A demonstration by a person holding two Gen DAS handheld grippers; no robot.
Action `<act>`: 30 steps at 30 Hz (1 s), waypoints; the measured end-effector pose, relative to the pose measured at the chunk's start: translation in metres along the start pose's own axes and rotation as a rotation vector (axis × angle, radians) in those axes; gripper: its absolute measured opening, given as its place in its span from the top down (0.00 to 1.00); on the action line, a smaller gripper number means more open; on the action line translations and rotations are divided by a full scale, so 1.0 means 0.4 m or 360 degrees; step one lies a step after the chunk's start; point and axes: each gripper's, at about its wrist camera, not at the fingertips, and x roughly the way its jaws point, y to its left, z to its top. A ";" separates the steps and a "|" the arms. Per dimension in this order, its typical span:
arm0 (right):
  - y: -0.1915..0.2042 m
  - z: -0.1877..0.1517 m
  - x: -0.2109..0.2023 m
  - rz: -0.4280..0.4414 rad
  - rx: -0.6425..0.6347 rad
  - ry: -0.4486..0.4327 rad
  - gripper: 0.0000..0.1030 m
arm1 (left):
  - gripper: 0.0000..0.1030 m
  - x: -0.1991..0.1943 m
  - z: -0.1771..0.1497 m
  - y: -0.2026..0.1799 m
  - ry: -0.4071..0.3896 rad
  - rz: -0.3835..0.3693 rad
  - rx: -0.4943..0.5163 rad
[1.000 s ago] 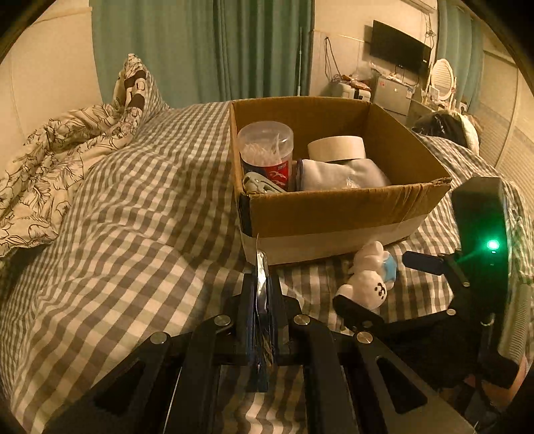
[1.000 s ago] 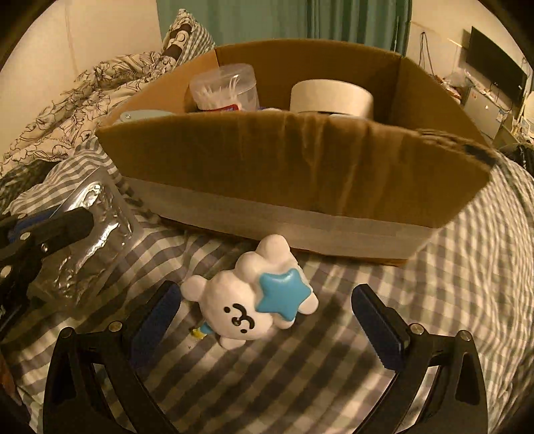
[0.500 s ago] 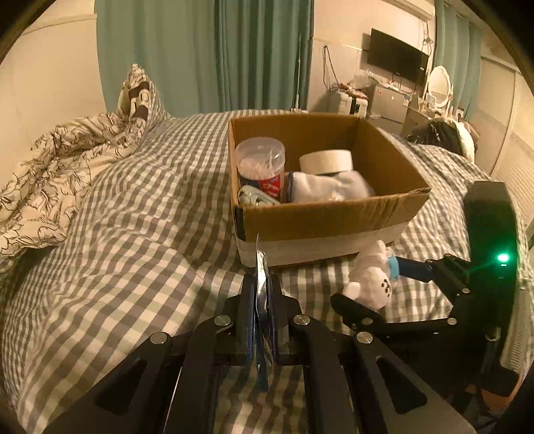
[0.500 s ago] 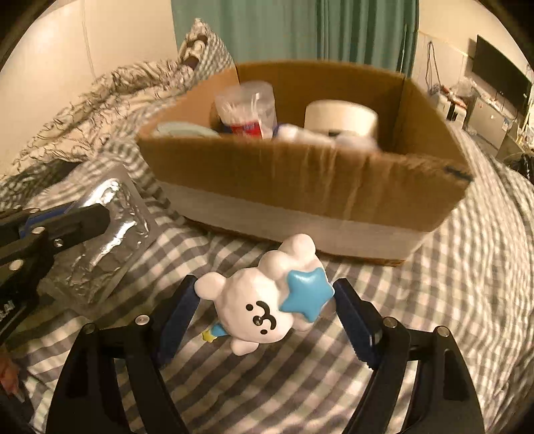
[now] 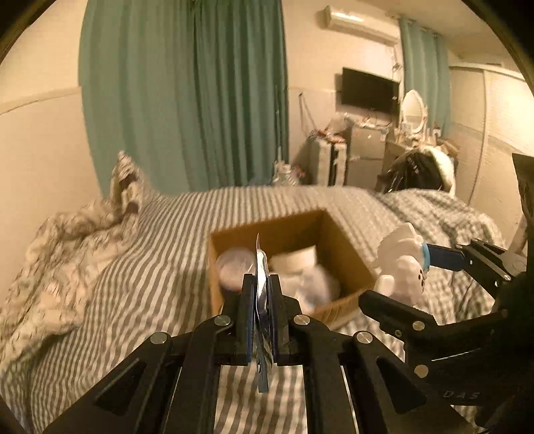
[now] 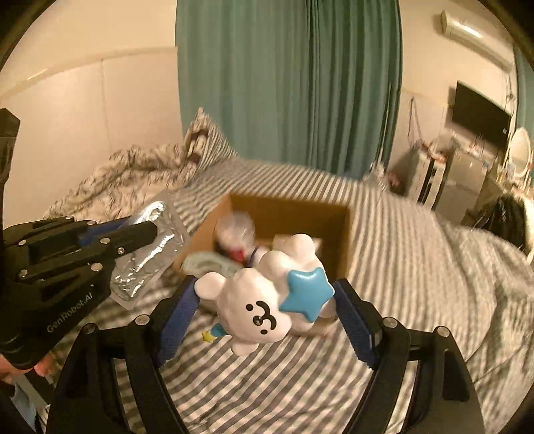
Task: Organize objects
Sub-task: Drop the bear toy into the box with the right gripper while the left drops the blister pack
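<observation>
Since the earlier frames both grippers have risen off the checked bedspread (image 6: 300, 384), each carrying its item. The left gripper (image 5: 260, 300) is clamped on a flat foil packet (image 6: 147, 253); the right gripper (image 6: 267, 317) holds the white star toy (image 6: 263, 300) between its pads. Step in hand: carry to the cardboard box (image 6: 333, 227). Next, each load needs positioning above the box opening before release.

- We're in a home bedroom: a bed (image 5: 140, 267) under striped bedding.
- Teal curtains (image 6: 287, 80) behind it.
- Wall television (image 5: 369, 90), vanity mirror (image 5: 414, 106) and air conditioner (image 5: 353, 18) beyond.
</observation>
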 end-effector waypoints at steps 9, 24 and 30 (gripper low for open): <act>-0.082 0.132 0.028 -0.0055 0.0021 -0.0096 0.22 | 0.94 0.129 0.118 -0.001 0.0048 -0.0091 0.0024; -0.199 0.155 0.312 -0.0015 0.0180 0.0048 0.22 | 0.93 0.398 0.107 0.034 0.0187 -0.0116 0.0012; -0.222 0.162 0.387 0.0023 0.0236 0.0074 0.22 | 0.93 0.462 0.075 0.034 0.0267 -0.0178 0.0015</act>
